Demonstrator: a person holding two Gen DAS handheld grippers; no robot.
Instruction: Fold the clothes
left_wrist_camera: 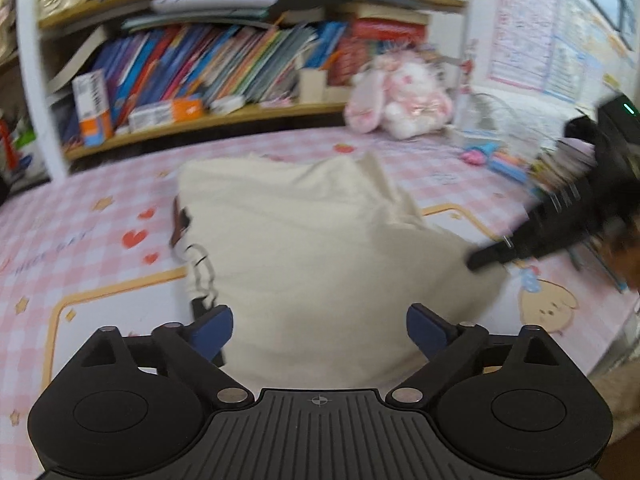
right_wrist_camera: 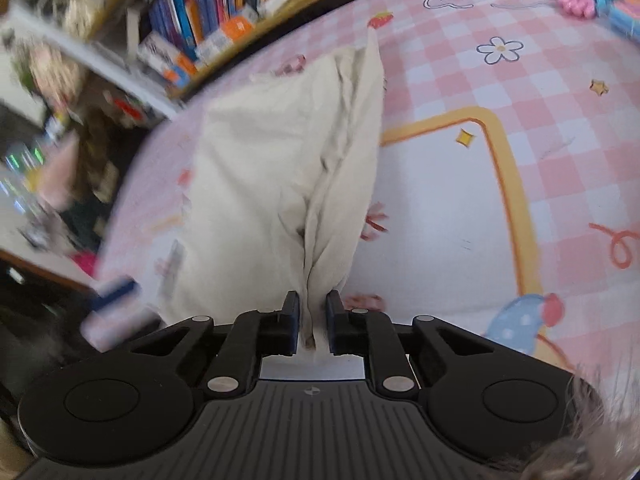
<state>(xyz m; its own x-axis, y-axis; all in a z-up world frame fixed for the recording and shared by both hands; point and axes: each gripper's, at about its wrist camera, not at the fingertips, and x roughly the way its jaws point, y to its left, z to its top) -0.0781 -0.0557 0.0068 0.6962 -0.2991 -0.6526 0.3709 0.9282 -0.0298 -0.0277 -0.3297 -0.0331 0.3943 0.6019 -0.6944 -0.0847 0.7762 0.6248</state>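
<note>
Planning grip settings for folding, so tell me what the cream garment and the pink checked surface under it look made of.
Cream garment: looks like soft woven or knit cloth, matte; it creases and bunches into folds where the right gripper pinches it. Pink checked surface: likely a printed cloth or vinyl cover, smooth and flat with cartoon prints; blur leaves the material open.

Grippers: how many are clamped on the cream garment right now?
1. The right gripper is shut on a bunched edge of the cream garment. The left gripper hangs open above the cloth's near side, holding nothing.
</note>
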